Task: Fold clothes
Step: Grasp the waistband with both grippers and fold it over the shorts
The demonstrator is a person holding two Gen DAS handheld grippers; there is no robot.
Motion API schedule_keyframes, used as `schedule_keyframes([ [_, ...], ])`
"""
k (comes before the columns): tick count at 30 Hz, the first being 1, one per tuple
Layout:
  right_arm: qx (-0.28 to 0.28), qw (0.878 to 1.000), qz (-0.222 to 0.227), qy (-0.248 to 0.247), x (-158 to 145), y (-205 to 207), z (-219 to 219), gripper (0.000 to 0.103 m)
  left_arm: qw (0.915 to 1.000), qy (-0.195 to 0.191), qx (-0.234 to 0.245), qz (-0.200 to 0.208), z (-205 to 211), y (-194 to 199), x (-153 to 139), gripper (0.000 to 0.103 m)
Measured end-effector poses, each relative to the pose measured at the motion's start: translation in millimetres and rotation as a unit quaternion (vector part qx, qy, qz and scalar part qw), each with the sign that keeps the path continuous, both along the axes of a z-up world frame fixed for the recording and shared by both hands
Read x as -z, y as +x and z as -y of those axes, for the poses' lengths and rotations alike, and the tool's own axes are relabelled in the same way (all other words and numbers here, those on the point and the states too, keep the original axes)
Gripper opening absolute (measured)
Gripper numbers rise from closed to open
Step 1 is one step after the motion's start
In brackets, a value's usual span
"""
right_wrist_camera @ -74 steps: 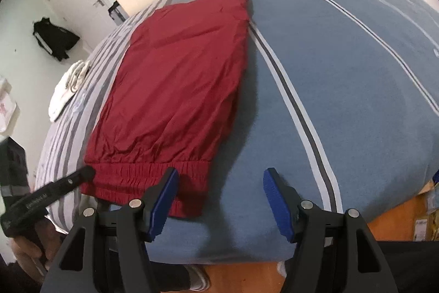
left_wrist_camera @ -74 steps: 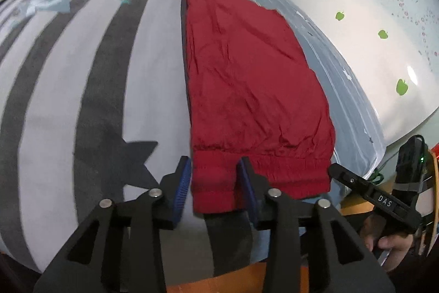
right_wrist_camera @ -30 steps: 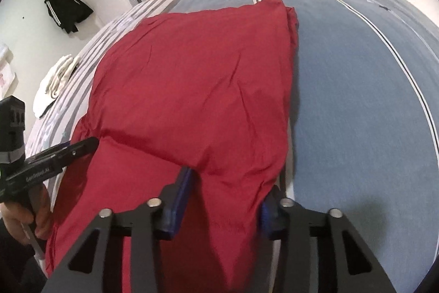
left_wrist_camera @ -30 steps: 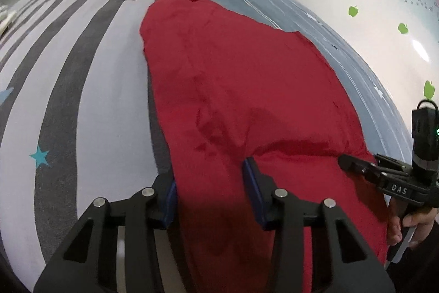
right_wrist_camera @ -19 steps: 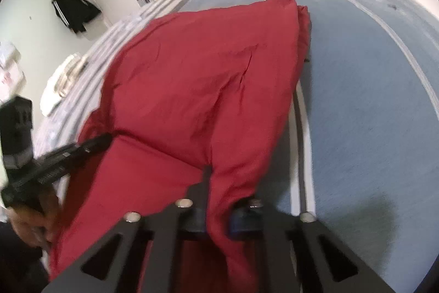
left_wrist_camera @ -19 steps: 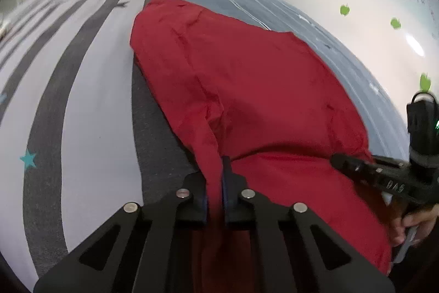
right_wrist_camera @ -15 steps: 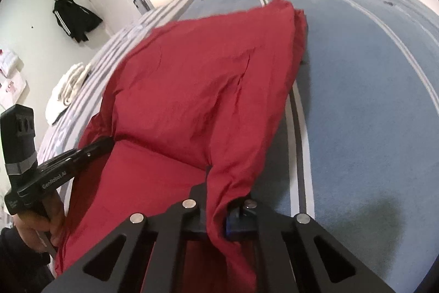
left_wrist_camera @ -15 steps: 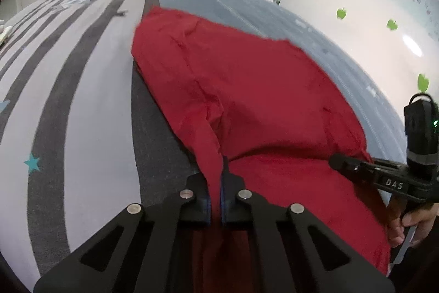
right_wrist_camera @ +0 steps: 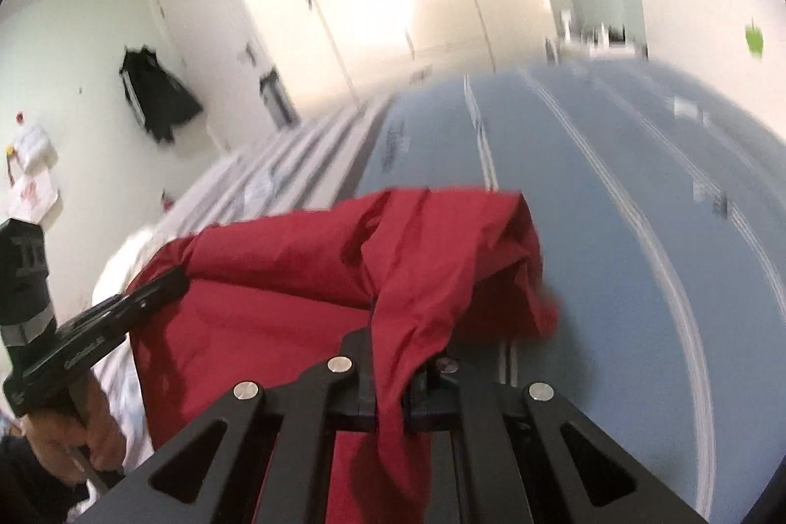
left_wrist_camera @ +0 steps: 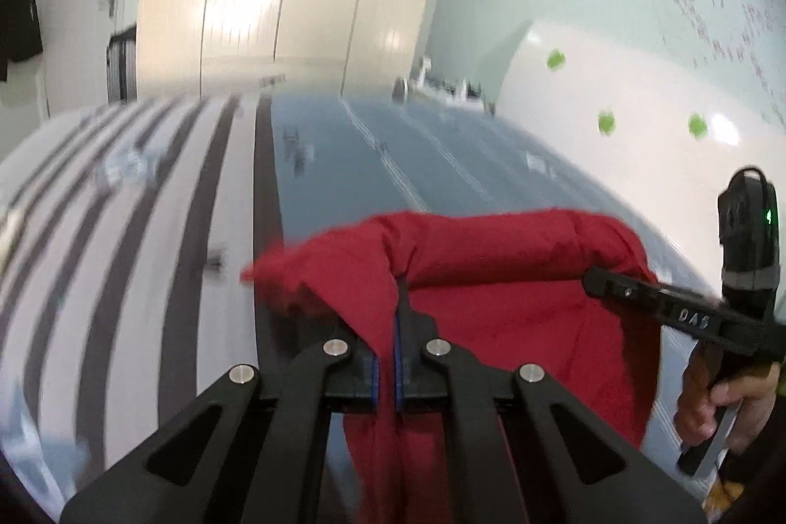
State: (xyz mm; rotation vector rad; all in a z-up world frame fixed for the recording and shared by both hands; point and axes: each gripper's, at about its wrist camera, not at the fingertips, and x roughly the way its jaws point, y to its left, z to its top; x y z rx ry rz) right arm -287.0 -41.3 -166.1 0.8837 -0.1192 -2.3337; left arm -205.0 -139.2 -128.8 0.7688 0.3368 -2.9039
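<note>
We logged: left gripper [left_wrist_camera: 388, 357] pinching red shorts [left_wrist_camera: 491, 278] | right gripper [right_wrist_camera: 393, 381] pinching shorts [right_wrist_camera: 344, 278] | shorts lifted above the bed [left_wrist_camera: 442, 160], draped between both grippers, near end.

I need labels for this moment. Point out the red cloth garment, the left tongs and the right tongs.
Red cloth garment [left_wrist_camera: 516, 308]: left wrist view, hanging middle panel.
Left tongs [left_wrist_camera: 386, 357]: left wrist view, between clamped tips.
Right tongs [right_wrist_camera: 390, 396]: right wrist view, between clamped tips.
</note>
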Motion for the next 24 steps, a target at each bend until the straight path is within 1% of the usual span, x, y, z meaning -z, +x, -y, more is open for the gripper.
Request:
schedule_keyframes([
  [1,0.005,1.000,-0.018,-0.007,-19.9,-14.8,5.5,0.004,0.9998,-0.012,-0.003,-0.018,2.8,-13.3,-21.2,0.002],
  [3,0.012,0.997,-0.072,-0.025,-73.5,-37.7,13.1,0.004,0.9978,-0.037,-0.007,-0.055,6.8,-35.7,-65.3,0.002],
  [5,0.015,0.992,-0.118,-0.039,-111.5,-47.2,22.4,0.004,0.9940,-0.055,-0.012,-0.094,10.6,-49.7,-105.8,0.002],
  [6,0.020,0.989,-0.142,-0.040,-130.7,-46.8,24.2,0.004,0.9926,-0.062,-0.014,-0.104,10.9,-52.7,-116.0,0.002],
  [8,0.020,0.984,-0.174,-0.033,-139.4,-37.6,28.7,0.004,0.9905,-0.074,-0.016,-0.115,9.7,-48.2,-120.1,0.002],
  [9,0.019,0.982,-0.184,-0.029,-138.5,-31.6,29.9,0.004,0.9907,-0.076,-0.016,-0.112,10.1,-45.3,-114.3,0.002],
  [11,0.008,0.986,-0.168,-0.018,-109.1,-21.3,35.8,0.004,0.9943,-0.057,-0.015,-0.089,15.8,-36.3,-80.9,0.002],
  [13,-0.008,0.990,-0.139,0.003,-67.2,-7.6,37.6,0.004,0.9975,-0.036,-0.016,-0.058,19.3,-16.2,-32.2,0.002],
  [16,-0.031,0.996,-0.068,0.040,22.0,29.9,26.0,0.004,0.9996,-0.008,-0.027,0.004,10.0,23.5,56.9,0.002],
  [18,-0.036,0.998,-0.016,0.053,76.5,60.4,10.4,0.004,0.9983,0.016,-0.026,0.051,-2.6,61.7,113.1,0.002],
  [19,-0.037,0.998,0.008,0.058,101.6,76.2,2.0,0.004,0.9971,0.029,-0.029,0.064,-6.6,77.5,130.7,0.002],
  [21,-0.043,0.996,0.044,0.060,139.2,111.0,-18.8,0.004,0.9939,0.050,-0.026,0.095,-18.3,112.8,160.5,0.002],
  [22,-0.047,0.995,0.059,0.068,154.0,129.0,-27.5,0.004,0.9930,0.052,-0.026,0.102,-25.4,130.2,169.7,0.002],
  [24,-0.055,0.994,0.070,0.070,167.3,150.0,-41.2,0.004,0.9918,0.068,-0.018,0.107,-34.2,155.7,178.3,0.002],
])
